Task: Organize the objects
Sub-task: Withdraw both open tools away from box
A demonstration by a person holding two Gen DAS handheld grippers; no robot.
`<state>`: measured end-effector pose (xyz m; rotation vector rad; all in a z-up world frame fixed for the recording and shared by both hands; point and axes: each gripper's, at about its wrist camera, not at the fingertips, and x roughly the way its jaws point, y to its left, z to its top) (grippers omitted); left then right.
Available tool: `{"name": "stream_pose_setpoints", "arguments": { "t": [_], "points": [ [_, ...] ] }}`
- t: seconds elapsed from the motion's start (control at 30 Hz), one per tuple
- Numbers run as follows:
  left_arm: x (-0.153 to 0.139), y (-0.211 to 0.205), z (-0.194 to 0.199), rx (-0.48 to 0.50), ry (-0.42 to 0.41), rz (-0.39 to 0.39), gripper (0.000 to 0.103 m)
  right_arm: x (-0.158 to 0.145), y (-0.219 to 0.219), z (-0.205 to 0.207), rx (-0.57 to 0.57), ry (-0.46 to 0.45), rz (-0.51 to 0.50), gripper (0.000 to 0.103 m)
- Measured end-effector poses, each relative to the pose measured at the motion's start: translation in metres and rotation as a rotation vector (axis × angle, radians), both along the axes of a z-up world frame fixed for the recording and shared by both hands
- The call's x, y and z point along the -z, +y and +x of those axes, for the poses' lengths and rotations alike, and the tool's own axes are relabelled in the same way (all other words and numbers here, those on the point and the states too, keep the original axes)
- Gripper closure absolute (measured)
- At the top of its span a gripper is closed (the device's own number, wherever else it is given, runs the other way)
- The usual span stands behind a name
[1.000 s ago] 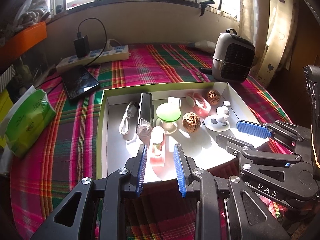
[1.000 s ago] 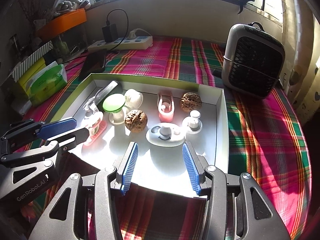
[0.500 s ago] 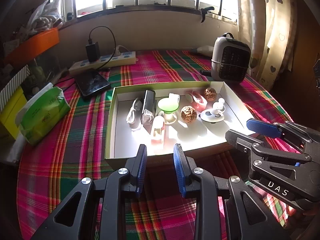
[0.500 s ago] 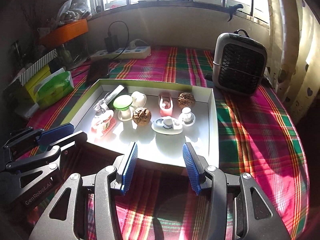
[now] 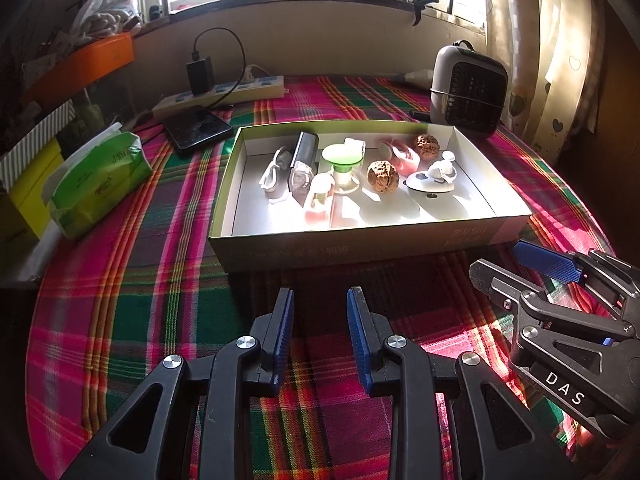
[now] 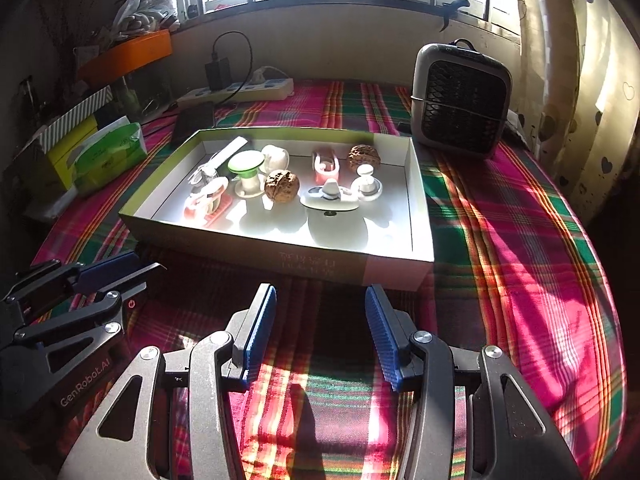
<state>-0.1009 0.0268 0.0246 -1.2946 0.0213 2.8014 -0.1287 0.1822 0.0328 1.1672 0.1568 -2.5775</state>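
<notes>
Both the left gripper (image 5: 320, 308) and right gripper (image 6: 320, 304) hover part-open, empty; box (image 6: 352, 270) just ahead.

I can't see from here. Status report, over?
Left gripper, right gripper open, empty. Small objects sit inside shallow white cardboard box. Nothing in the way.

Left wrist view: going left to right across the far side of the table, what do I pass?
Tissue pack → phone → box of small items → small heater.
</notes>
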Motion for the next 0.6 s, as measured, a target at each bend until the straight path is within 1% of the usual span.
{"name": "stream_pose_setpoints", "arguments": {
  "t": [0.3,0.43,0.5,0.6],
  "points": [
    [0.012,0.002,0.004,-0.022,-0.040,-0.008,0.078,0.011,0.010,0.003,0.034,-0.037,0.002,0.055],
    [0.013,0.004,0.005,-0.031,-0.032,-0.014,0.077,0.016,0.014,0.004,0.049,-0.047,0.007,0.054],
    [0.013,0.004,0.006,-0.044,-0.024,-0.009,0.076,0.016,0.015,0.005,0.053,-0.047,0.010,0.051],
    [0.014,0.006,0.007,-0.066,-0.017,-0.010,0.075,0.016,0.017,0.005,0.062,-0.047,0.010,0.049]
  ]
}}
